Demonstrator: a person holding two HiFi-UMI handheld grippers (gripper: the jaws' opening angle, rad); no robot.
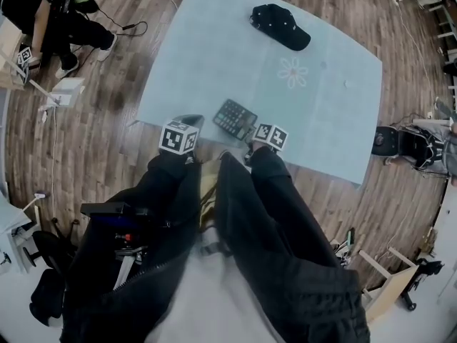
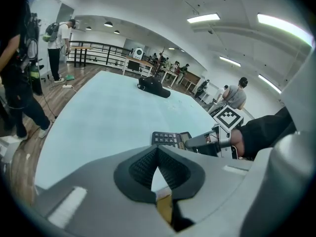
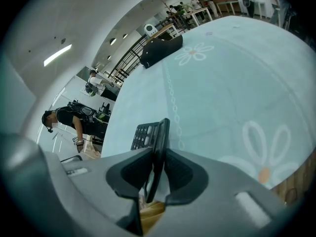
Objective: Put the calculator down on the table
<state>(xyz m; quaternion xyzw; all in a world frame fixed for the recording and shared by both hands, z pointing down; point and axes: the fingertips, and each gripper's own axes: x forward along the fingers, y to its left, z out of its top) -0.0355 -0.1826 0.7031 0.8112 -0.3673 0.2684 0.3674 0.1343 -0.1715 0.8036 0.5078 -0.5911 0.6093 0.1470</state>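
Note:
The dark calculator (image 1: 234, 118) lies low on the pale blue table (image 1: 321, 113), near its front edge. My right gripper (image 1: 252, 133) is at the calculator's near right end. In the right gripper view the calculator (image 3: 148, 134) stands edge-on between the pads of the right gripper (image 3: 159, 154), and both pad tips touch it. The left gripper view shows the calculator (image 2: 168, 138) flat on the cloth with the right gripper (image 2: 205, 143) on its end. My left gripper (image 1: 188, 121) hovers just left of it. The left gripper (image 2: 157, 152) has its pads meeting with nothing between them.
A black cap (image 1: 280, 26) lies at the table's far side, also seen as the cap (image 2: 154, 87) and the cap (image 3: 160, 48). White flowers (image 1: 293, 71) are printed on the cloth. People and desks stand around the room on the wooden floor (image 1: 107, 120).

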